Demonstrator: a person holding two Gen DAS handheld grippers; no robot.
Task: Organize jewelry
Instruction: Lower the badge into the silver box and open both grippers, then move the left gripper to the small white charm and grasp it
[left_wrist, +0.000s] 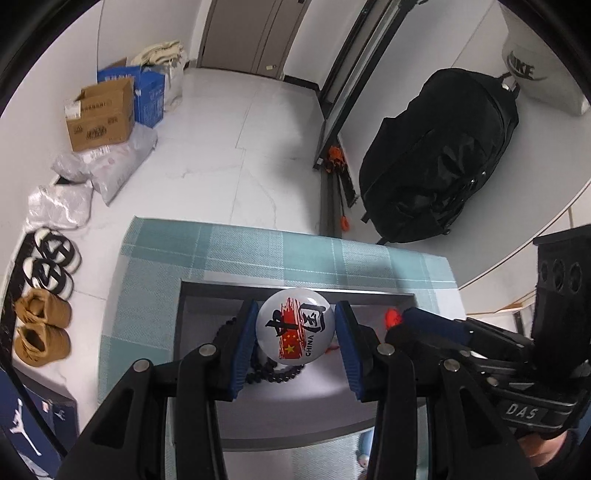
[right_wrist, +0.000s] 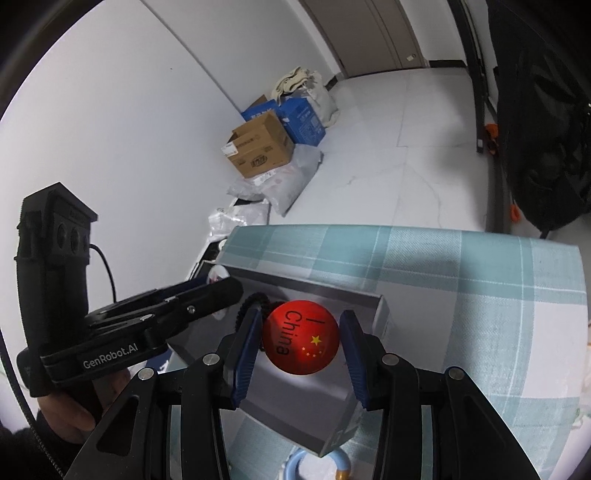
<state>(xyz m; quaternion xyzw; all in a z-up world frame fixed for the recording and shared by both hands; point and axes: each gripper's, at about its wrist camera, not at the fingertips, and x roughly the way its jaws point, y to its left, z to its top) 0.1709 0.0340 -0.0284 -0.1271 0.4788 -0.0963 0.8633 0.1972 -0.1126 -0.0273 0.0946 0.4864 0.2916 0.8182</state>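
My left gripper (left_wrist: 295, 328) is shut on a round white badge (left_wrist: 295, 325) with a red flag print, held above a grey box (left_wrist: 295, 398). A black bead bracelet (left_wrist: 275, 369) lies in the box under the badge. My right gripper (right_wrist: 301, 338) is shut on a round red "I China" badge (right_wrist: 301, 338), held over the same grey box (right_wrist: 310, 402). The bead bracelet (right_wrist: 255, 301) shows just behind the red badge. The right gripper (left_wrist: 443, 328) reaches in from the right in the left wrist view, with the red badge (left_wrist: 392, 316) at its tip. The left gripper (right_wrist: 207, 291) enters from the left in the right wrist view.
The box sits on a teal checked cloth (left_wrist: 258, 243) over a small table. On the white floor are cardboard and blue boxes (left_wrist: 103, 110), plastic bags (left_wrist: 118, 166), and shoes (left_wrist: 44, 325). A black backpack (left_wrist: 443, 155) rests on a round white table at right.
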